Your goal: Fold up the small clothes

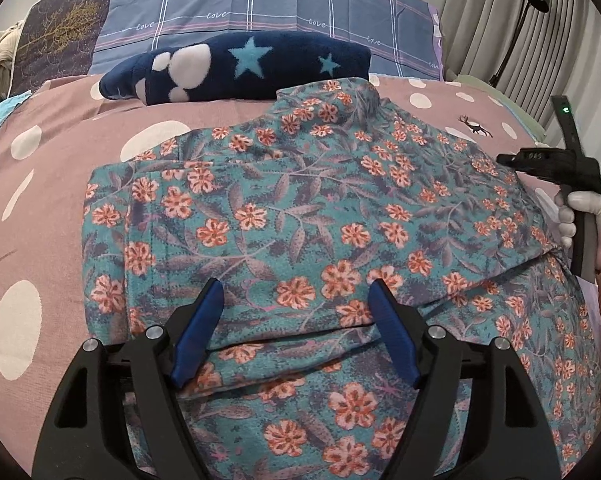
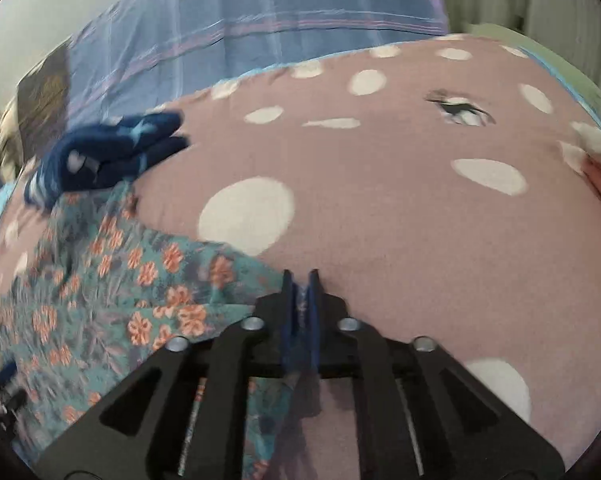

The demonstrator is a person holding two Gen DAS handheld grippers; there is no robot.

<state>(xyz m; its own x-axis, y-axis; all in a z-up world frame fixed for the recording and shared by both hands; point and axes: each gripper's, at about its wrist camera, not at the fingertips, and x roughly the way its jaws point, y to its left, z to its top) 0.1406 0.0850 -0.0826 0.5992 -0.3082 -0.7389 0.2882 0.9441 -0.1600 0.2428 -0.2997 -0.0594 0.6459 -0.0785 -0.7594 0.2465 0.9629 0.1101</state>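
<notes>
The floral garment [image 1: 300,216] lies spread on the bed [image 1: 52,184], directly under and ahead of the left hand-held gripper [image 1: 296,292], whose blue fingers [image 1: 198,332] stand wide apart above a folded edge of the cloth, pressing on nothing. Off to its right, a gloved hand [image 1: 580,216] holds the right hand-held gripper [image 2: 300,280]. Its jaws are nearly together and a thin edge of the floral cloth sits pinched between them, though the view is blurred. From that gripper the garment trails away to the left across the spotted sheet. Beyond both grippers, a folded navy blanket with stars [image 1: 236,68] rests against a plaid pillow [image 1: 268,12].
</notes>
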